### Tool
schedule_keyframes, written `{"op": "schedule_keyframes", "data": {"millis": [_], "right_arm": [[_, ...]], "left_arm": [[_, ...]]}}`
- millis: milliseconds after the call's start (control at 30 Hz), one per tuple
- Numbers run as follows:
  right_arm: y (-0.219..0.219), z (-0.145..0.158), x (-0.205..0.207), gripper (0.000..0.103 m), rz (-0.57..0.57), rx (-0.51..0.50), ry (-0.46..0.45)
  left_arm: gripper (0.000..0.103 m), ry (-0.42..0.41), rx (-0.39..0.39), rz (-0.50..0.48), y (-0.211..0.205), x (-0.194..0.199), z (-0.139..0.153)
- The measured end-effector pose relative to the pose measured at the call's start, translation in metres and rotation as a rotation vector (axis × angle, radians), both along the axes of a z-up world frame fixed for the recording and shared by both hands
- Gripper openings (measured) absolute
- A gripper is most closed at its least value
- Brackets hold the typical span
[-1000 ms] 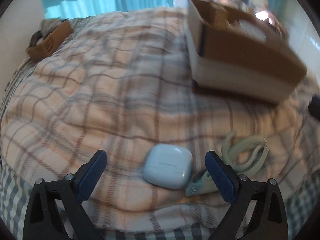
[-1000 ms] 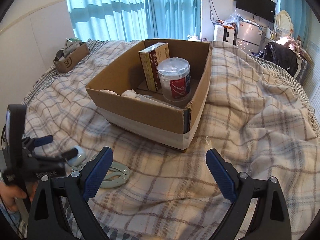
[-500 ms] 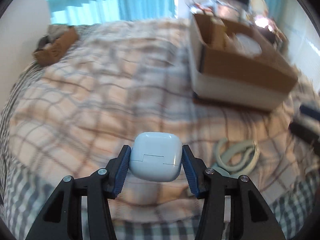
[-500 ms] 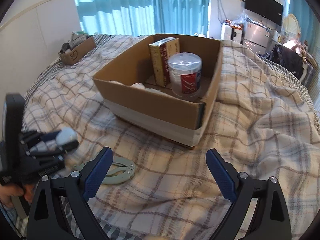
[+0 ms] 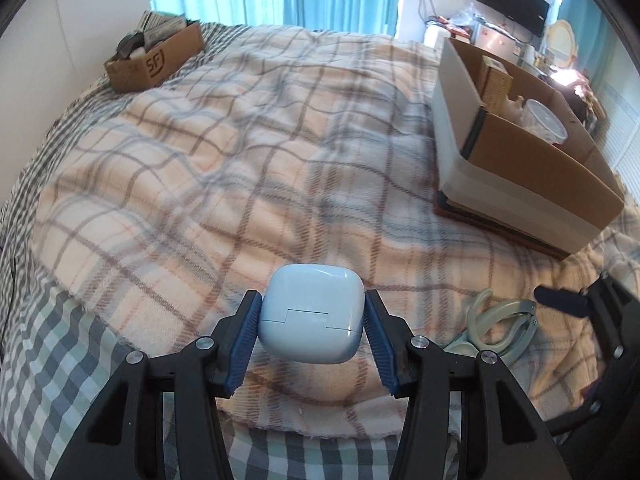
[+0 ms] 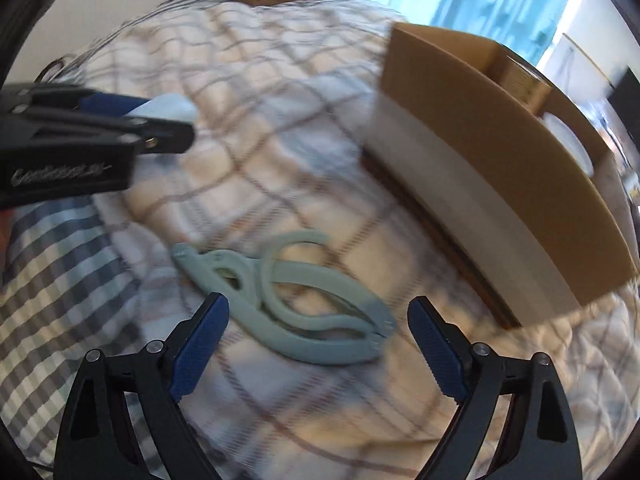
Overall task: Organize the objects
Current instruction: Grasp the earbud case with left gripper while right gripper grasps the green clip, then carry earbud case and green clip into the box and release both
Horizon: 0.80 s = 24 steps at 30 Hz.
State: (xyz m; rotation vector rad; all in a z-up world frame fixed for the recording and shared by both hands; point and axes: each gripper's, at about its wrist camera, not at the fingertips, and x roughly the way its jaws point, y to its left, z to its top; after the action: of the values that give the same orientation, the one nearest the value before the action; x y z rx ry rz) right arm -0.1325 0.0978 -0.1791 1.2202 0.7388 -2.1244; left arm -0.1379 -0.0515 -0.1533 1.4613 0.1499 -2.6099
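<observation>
Two risks: left gripper (image 5: 312, 334) pinches the smooth case (image 5: 312, 312) above the blanket (image 5: 240, 168), which may slip; right gripper (image 6: 318, 344), wide open over the near clip (image 6: 288, 296), may snag fabric.

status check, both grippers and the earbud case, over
Left gripper shut on earbud case, lifted. Right gripper open over green clip. Path to cardboard box clear.

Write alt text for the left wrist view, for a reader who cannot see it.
The left tongs grip a pale blue earbud case above a plaid blanket on a bed. Pale green scissors lie on the blanket to the right, and an open cardboard box holding a few items sits beyond them.
</observation>
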Motion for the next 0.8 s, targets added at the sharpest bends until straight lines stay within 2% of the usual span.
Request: {"op": "schedule_keyframes", "data": {"millis": [133, 200, 233, 267, 300, 367, 467, 567, 800], "right_arm": [[-0.008, -0.012, -0.004, 0.090, 0.020, 0.041, -0.008], [-0.007, -0.012, -0.012, 0.077, -0.004, 0.027, -0.020], [-0.006, -0.011, -0.014, 0.062, -0.022, 0.010, -0.024], [-0.002, -0.009, -0.018, 0.054, -0.040, -0.013, -0.033], [0.003, -0.005, -0.021, 0.050, -0.061, -0.050, -0.046], [0.011, 0.001, -0.024, 0.030, -0.088, -0.090, -0.056], [0.020, 0.009, -0.026, 0.016, -0.116, -0.151, -0.073], [0.026, 0.018, -0.023, 0.009, -0.133, -0.202, -0.079], [0.041, 0.038, -0.006, 0.009, -0.187, -0.278, -0.055]], "left_arm": [[0.052, -0.012, 0.006, 0.010, -0.001, -0.001, -0.003], [0.052, -0.014, 0.009, 0.011, -0.002, -0.002, -0.004], [0.052, -0.014, 0.012, 0.013, -0.002, -0.002, -0.004], [0.052, -0.013, 0.013, 0.016, -0.003, -0.002, -0.004], [0.052, -0.015, 0.015, 0.018, -0.003, -0.002, -0.005], [0.052, -0.017, 0.021, 0.018, -0.004, -0.003, -0.006], [0.053, -0.015, 0.023, 0.013, -0.003, -0.002, -0.006], [0.052, -0.005, 0.028, 0.009, -0.002, -0.001, -0.005], [0.053, 0.022, 0.013, -0.029, 0.007, 0.001, -0.001]]}}
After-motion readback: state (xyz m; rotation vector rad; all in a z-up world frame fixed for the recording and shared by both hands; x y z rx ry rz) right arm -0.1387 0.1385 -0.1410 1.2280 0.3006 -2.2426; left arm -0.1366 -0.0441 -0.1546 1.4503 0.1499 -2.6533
